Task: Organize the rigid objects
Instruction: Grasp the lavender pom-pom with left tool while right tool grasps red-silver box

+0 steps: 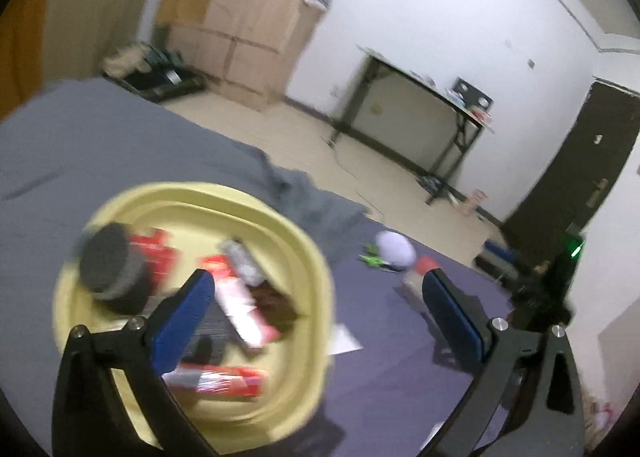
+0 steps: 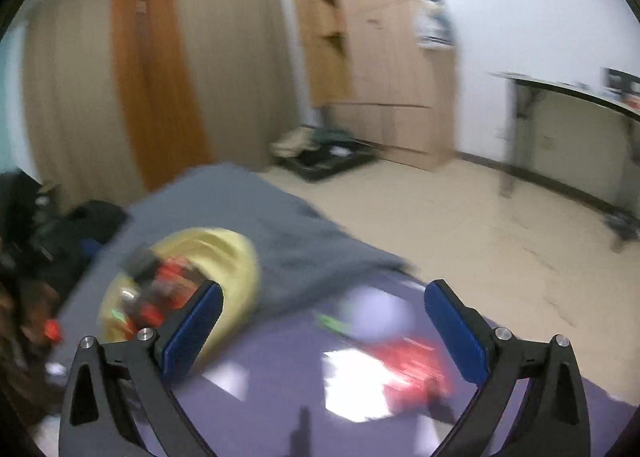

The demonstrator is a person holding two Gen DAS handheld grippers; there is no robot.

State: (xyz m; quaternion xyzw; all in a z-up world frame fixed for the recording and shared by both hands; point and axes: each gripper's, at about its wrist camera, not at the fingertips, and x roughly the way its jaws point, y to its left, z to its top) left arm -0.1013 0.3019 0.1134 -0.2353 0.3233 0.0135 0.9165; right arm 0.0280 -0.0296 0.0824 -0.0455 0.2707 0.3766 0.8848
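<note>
Red packet [image 2: 416,371] — between right gripper [image 2: 324,323] fingers

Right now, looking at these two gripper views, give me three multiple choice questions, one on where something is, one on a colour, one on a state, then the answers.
1. Where is the dark round lid?
A. Inside the yellow basin
B. On the floor
C. On the far desk

2. What colour are the pads on the fingers of the left gripper?
A. Green
B. Blue
C. White

3. How do the jaws of the right gripper stand?
A. Shut on a red pack
B. Shut with nothing between
C. Open with nothing held

Answers:
1. A, the lid rests among the red packs within the basin's rim.
2. B, both pads show blue against the black frame.
3. C, the fingers stand wide apart, and the red pack lies on the purple cover below them.
</note>
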